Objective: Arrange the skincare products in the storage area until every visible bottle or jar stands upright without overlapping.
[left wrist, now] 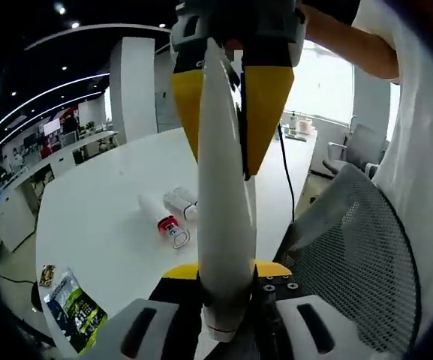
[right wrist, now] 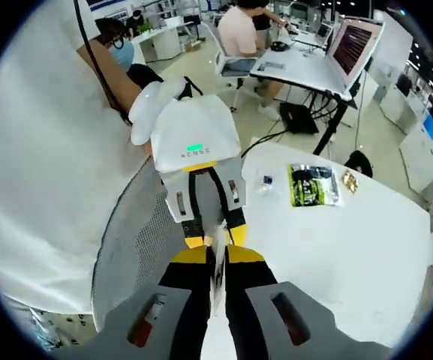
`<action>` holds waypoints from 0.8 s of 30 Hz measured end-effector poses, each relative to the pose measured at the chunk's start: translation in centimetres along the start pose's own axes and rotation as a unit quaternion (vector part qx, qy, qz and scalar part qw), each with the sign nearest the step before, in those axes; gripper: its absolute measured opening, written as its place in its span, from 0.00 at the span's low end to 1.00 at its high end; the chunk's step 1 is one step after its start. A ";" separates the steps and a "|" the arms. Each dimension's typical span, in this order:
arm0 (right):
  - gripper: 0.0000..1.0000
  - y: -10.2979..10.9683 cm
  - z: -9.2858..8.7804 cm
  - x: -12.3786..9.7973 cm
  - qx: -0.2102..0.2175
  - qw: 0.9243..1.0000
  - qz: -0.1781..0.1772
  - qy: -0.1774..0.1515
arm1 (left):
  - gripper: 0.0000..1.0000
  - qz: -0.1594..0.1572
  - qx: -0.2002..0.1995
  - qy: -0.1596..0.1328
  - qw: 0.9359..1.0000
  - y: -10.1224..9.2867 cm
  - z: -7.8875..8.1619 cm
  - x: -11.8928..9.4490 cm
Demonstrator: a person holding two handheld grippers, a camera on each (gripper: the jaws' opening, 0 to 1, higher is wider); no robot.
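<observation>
Holding one long white tube between both tools, we've got the left gripper clamped on its near end (the crimped end, as far as we can tell) and the right gripper pinching the upper part from the opposite side, yellow jaws squeezed flat against it. In the right gripper view the same tube runs thin betw. that view's own jaws toward the left gripper, w/ its white housing above. So both are closed on the tube, held in the air above the table edge.

Risk no. 1: two grips on one soft tube. If we pull or twist unevenly it buckles, or slips out of one pair of jaws & swings.

Just past it, the mesh chair back sits near; a dropped tube could land off the white table.

Further out, three more products lie on their sides mid-table, touching or nearly so (can't tell which). Standing the tube too close knocks them rolling. A tall narrow tube probably tips easily if released before it's square on its cap. A green packet lies near the table edge.
</observation>
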State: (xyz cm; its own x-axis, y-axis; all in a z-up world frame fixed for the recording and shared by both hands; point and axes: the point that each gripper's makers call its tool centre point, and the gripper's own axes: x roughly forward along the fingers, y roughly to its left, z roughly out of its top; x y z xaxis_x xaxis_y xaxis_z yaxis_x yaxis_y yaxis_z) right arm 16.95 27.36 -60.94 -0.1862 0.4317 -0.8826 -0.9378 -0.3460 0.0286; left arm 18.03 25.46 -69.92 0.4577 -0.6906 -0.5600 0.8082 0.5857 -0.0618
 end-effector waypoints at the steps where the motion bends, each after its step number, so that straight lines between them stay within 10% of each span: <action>1: 0.02 0.0 0.0 0.0 -0.002 1.000 -0.005 -0.002 | 0.24 0.010 0.000 0.002 1.000 0.4 0.0 -0.1; 5: 0.02 -0.5 -0.1 -0.5 -0.003 1.000 -0.026 0.000 | 0.26 0.040 0.011 0.005 0.999 1.2 0.2 -0.5; 15: 0.02 -2.8 -2.9 -3.2 0.030 0.996 -0.080 0.022 | 0.43 0.116 0.074 0.125 0.983 4.5 -4.4 -1.2; 24: 0.02 -3.9 -6.7 -6.1 0.073 0.990 -0.114 0.036 | 0.43 0.132 0.077 0.138 0.979 5.0 -5.5 -0.8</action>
State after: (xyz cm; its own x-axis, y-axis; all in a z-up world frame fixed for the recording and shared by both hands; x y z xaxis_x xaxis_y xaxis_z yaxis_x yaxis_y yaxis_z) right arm 23.69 20.47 -58.77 0.0512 0.4218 -0.9052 -0.9863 -0.1212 -0.1122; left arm 19.61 31.30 -74.33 0.5570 -0.3705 -0.7433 0.7317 0.6424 0.2281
